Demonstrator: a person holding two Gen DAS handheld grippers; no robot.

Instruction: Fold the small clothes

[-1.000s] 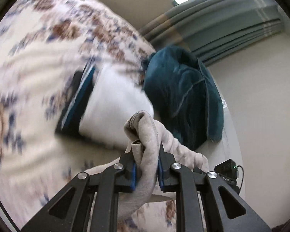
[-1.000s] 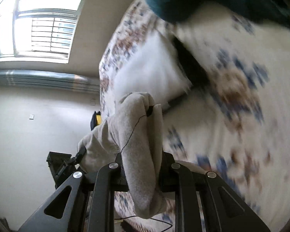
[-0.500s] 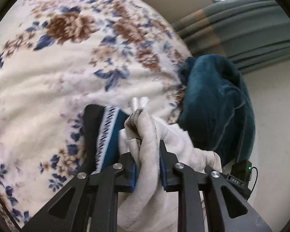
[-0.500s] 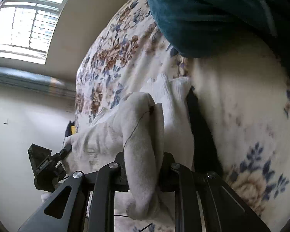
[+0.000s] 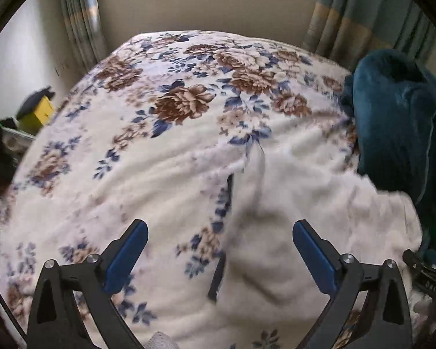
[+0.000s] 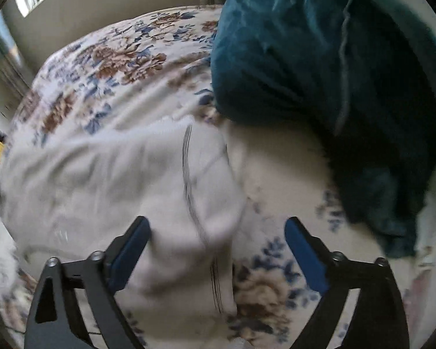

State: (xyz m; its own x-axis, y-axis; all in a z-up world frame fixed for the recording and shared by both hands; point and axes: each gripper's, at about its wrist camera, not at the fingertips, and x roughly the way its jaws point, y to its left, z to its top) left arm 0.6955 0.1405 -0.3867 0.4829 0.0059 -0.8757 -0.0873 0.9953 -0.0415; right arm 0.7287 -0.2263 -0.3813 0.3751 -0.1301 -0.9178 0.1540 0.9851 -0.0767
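A pale beige garment lies spread on the flowered bed cover, on top of a folded pile whose dark edge shows at its left side. My left gripper is open and empty just above the garment's left edge. In the right wrist view the same garment lies flat and blurred, with a thin dark thread across it. My right gripper is open and empty above the garment's right end.
A dark teal blanket is heaped at the right of the bed; it also shows in the right wrist view. Curtains and a wall stand behind. A yellow box sits off the bed's left side.
Both grippers held the beige garment, carried it over the folded pile, then opened and let go. The garment now lies spread on the pile and the grippers have drawn back.
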